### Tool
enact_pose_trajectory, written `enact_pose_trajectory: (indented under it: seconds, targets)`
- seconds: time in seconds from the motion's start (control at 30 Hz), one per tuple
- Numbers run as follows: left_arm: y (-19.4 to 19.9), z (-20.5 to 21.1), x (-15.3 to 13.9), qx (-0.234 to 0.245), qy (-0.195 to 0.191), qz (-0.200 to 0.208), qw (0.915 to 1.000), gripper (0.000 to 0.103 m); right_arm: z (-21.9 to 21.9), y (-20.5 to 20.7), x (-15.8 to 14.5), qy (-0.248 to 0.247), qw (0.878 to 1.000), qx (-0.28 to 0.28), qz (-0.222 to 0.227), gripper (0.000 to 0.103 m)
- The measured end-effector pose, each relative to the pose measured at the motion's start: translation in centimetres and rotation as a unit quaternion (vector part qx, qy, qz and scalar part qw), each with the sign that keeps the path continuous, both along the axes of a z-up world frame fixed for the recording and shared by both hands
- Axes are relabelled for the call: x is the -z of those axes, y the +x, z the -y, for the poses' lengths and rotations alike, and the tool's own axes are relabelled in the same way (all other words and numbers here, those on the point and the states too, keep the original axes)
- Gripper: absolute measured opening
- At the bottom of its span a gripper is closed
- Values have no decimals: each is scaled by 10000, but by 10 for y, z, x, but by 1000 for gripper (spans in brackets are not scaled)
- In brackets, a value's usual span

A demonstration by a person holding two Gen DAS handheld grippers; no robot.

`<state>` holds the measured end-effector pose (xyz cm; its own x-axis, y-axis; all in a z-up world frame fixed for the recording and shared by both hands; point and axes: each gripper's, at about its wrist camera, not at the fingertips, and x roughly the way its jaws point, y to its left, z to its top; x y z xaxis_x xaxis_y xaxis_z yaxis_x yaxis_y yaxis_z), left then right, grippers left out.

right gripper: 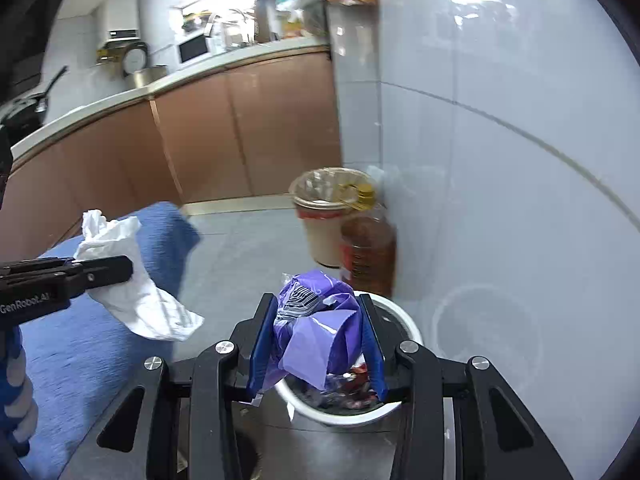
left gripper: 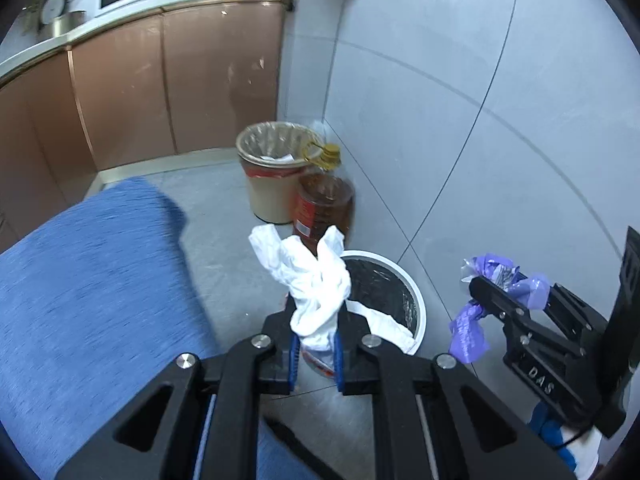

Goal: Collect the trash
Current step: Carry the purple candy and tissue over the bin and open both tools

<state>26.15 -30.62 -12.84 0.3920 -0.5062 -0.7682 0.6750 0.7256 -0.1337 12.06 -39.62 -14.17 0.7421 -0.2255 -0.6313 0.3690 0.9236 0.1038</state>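
With my left gripper [left gripper: 316,354] clamping crumpled white tissue [left gripper: 316,284] and my right gripper [right gripper: 316,344] clamping a crumpled purple plastic wrapper [right gripper: 316,320] above the round white black-lined bin [right gripper: 408,326], releasing off-centre could drop either onto the floor.

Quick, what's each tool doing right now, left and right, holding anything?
Left tool: closed on a crumpled white tissue.
Right tool: closed on a crumpled purple plastic wrapper, above a white bin.

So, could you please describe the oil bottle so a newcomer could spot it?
Find the grey tiled wall beyond the cabinets. At its foot stands a beige bin; the oil bottle is beside it, the only amber thing with a yellow cap.
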Motion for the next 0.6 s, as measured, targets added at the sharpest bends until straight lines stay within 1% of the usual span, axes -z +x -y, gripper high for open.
enact_pose_trajectory:
  seconds: [0.1, 0.33, 0.47, 0.6]
  targets:
    - [11, 30, 16, 51, 145, -24, 9999, 12, 14, 6, 13, 15, 9999, 161, -59, 38]
    - [30, 83, 54, 40, 388, -159, 9991, 12, 41, 22, 44, 82, 9988, 414, -256, 39]
    - [30, 95, 72, 29, 436, -176, 9989, 12, 45, 27, 59, 101, 9982, 453, -387, 39]
    - [25, 100, 81, 69, 483, -102, 9988, 12, 48, 31, 73, 87, 9975, 471, -510, 39]
